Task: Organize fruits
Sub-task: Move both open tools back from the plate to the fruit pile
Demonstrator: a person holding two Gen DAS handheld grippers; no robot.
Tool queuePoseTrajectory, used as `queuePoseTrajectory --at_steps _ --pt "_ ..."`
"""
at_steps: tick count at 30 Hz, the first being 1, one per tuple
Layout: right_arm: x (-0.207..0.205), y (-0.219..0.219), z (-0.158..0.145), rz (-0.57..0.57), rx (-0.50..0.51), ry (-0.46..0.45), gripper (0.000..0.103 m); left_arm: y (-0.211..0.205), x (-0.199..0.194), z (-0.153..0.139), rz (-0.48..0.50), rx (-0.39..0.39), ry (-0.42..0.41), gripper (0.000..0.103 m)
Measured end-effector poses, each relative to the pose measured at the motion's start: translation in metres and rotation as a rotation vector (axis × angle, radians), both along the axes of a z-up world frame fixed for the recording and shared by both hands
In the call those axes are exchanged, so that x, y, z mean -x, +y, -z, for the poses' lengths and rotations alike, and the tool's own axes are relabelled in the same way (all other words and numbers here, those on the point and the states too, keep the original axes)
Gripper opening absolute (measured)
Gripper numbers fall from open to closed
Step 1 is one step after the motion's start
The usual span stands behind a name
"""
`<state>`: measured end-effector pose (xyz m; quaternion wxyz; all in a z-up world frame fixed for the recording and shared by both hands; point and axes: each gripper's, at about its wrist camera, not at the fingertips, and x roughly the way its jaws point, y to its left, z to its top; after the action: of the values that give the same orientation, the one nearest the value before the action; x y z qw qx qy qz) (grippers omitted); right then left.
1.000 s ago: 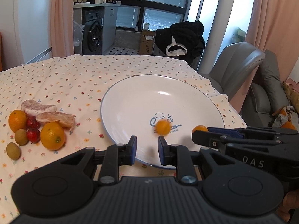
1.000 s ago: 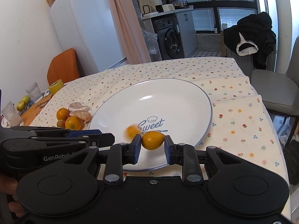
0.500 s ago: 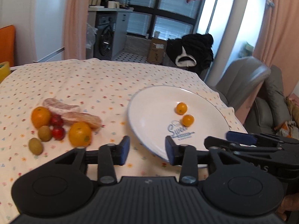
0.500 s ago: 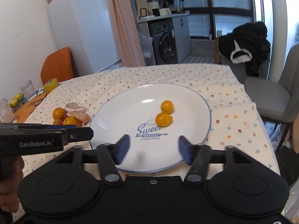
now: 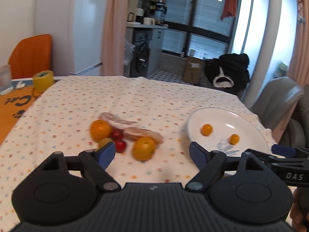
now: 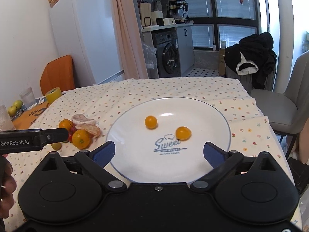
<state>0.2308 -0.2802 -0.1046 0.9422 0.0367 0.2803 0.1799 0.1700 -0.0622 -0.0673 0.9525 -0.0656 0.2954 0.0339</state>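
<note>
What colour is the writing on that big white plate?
Greyish blue: the lettering on the plate matches its thin rim line. The right wrist view shows it best.

The right gripper [image 6: 158, 152] hangs spread wide over the near rim of the white plate [image 6: 216, 114] — empty. On the plate lie two small orange fruits [image 6: 150, 122], apart; left of it, beside the fruit pile [image 6: 81, 132], the left gripper [image 6: 58, 133] reaches in.

Two kumquats [image 6: 150, 122] on plate [image 6: 212, 112], fruit pile [image 6: 81, 130] left of it
</note>
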Motion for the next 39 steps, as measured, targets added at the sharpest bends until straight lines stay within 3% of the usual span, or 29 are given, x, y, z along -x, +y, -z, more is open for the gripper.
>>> queuePoseTrajectory --at_steps 8,18,34,39 --pt "0.004 0.018 -0.005 -0.004 -0.015 -0.037 0.103 0.026 0.013 -0.001 -0.038 0.015 -0.026 0.096" --pt "0.005 0.046 -0.009 -0.099 -0.043 -0.014 0.103 0.055 0.025 0.004 -0.086 0.015 -0.005 0.096" --pt "0.014 0.115 -0.013 -0.305 0.013 -0.018 0.102 0.093 0.04 0.004 -0.104 0.026 -0.012 0.093" --pt "0.008 0.129 -0.01 -0.302 0.013 0.009 0.093 0.101 0.04 0.003 -0.105 0.028 -0.017 0.092"
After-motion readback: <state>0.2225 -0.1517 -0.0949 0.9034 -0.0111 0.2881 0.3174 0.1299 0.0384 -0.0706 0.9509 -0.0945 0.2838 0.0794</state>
